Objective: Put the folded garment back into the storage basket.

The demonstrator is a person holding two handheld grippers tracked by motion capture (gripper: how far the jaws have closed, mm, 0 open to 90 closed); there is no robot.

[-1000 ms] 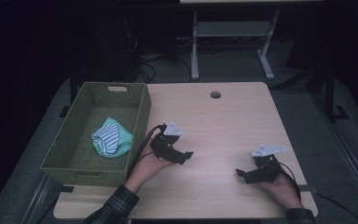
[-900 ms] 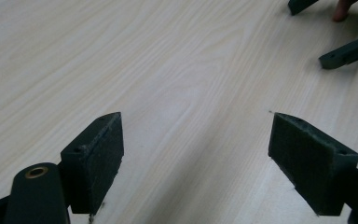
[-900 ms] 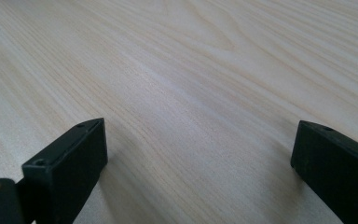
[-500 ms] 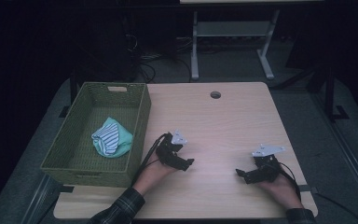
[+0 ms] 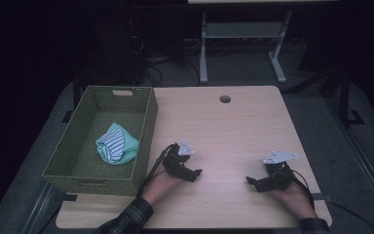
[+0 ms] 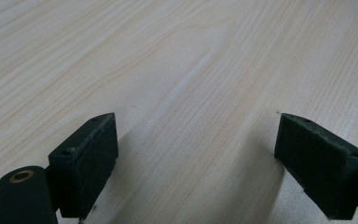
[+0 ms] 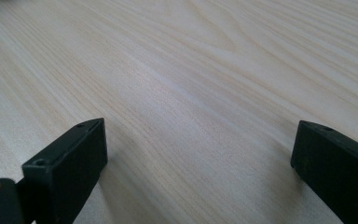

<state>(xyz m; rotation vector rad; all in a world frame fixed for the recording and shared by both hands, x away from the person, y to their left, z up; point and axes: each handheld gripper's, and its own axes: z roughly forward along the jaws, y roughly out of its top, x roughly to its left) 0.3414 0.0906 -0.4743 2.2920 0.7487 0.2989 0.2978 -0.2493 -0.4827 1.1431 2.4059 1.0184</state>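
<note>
A green woven basket stands at the left of the wooden table and holds a crumpled teal and white striped cloth. My left gripper rests low on the table just right of the basket's near corner, jaws pointing right. In the left gripper view my left gripper is open, with bare wood between the pads. My right gripper lies near the table's front right, jaws pointing left. It is open too in the right gripper view, where my right gripper frames only wood grain.
A round cable hole sits near the table's far edge. A metal frame stand and cables lie on the dark floor beyond. Bare wood spans the stretch between the two grippers.
My left gripper has moved down and toward the front edge, settling low on the table beside the basket. The right gripper has stayed put.
</note>
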